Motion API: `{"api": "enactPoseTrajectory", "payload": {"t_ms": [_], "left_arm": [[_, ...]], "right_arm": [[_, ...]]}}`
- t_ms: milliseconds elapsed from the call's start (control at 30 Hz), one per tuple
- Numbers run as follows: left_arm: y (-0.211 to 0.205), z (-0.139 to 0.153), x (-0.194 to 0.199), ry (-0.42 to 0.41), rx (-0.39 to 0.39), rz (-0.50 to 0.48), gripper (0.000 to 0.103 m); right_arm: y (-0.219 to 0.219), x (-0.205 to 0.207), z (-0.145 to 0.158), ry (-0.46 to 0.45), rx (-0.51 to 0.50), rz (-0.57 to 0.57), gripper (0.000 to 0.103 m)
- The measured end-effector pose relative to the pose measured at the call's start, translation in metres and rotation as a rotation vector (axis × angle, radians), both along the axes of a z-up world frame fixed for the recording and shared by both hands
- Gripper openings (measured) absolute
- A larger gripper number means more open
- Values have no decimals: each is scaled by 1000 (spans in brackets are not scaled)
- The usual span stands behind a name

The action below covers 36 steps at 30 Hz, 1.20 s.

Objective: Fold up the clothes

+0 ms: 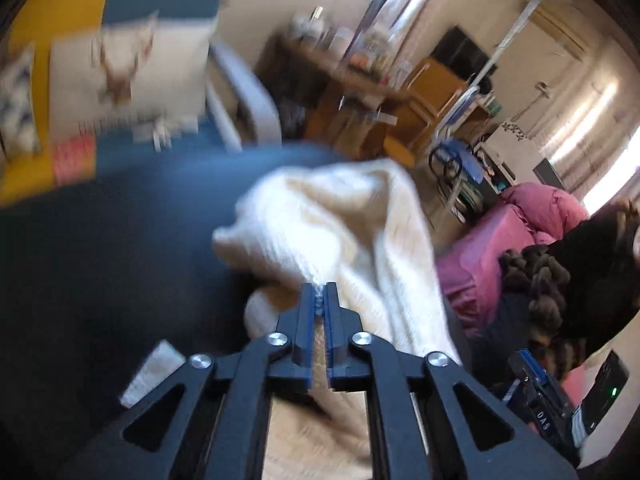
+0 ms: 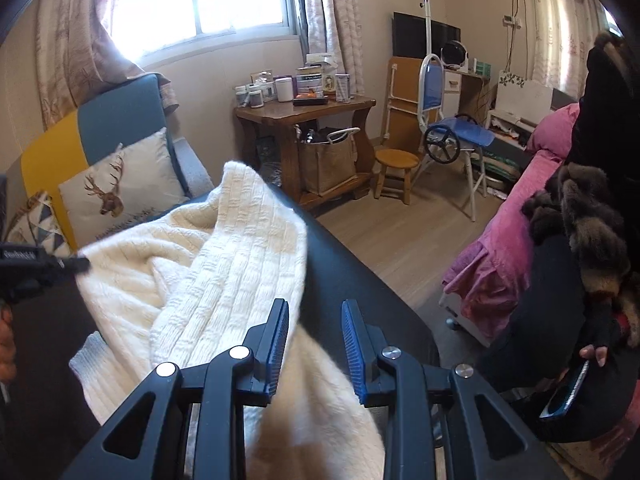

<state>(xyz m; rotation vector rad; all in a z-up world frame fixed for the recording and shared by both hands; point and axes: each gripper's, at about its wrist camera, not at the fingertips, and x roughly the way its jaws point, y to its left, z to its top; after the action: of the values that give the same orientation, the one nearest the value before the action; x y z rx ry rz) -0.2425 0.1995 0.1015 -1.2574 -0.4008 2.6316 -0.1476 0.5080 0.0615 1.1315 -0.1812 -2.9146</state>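
Two tools work one cream knit sweater (image 1: 344, 220) on the dark table (image 1: 100, 272). In the left wrist view, our left tool (image 1: 319, 286) is pinched tight on a raised bit of knit. In the right wrist view, our right tool (image 2: 314, 312) gapes wide over the sweater's near edge, holding nothing. We judge a firm grip and taut fabric will keep the fold neat.

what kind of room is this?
Most likely a lived-in bedroom or bed-sitting room at home: a bed with pink bedding, a sofa with a deer cushion, and a wooden side table crowded with jars under a curtained window.
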Motion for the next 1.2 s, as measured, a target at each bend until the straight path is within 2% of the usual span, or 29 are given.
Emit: {"api": "enactPoseTrajectory", "payload": {"t_ms": [67,167,200,233,300,367,400,467,533,633,767,900,1100,1200], "left_arm": [[-8,39,13,135,-113,-7,0],[-22,63,14,159,-171,11,0],[-33,61,15,138,-164,20,0],[-39,49,16,105,-126,30,0],[-49,25,19,38,-45,51,0],[-59,0,22,-29,37,72,0],[-64,-12,23,-63,78,82,5],[-74,-37,26,-131,159,102,7],[-84,-61,29,-198,241,123,12],[-99,-98,33,-299,363,153,12],[-120,-148,39,-434,527,193,15],[-121,-148,35,-446,512,193,28],[-122,-147,29,-460,483,191,28],[-137,-162,58,-537,582,175,29]], "right_arm": [[-7,-1,2,-7,-43,42,31],[-17,-3,5,-17,-105,104,35],[-24,-6,5,-29,-113,123,39],[-32,-12,2,-61,-118,150,43],[-46,-17,-7,-103,-153,199,43],[-49,-20,-17,-147,-245,217,43],[-45,-18,-20,-146,-300,211,44],[-37,-13,-25,-144,-399,205,46],[-32,-6,-26,-143,-431,196,48],[-25,5,-30,-162,-475,180,49],[-22,18,-39,-189,-454,163,49],[-21,24,-48,-198,-446,148,49],[-16,22,-53,-190,-487,127,49],[-13,22,-57,-189,-496,103,49]]}}
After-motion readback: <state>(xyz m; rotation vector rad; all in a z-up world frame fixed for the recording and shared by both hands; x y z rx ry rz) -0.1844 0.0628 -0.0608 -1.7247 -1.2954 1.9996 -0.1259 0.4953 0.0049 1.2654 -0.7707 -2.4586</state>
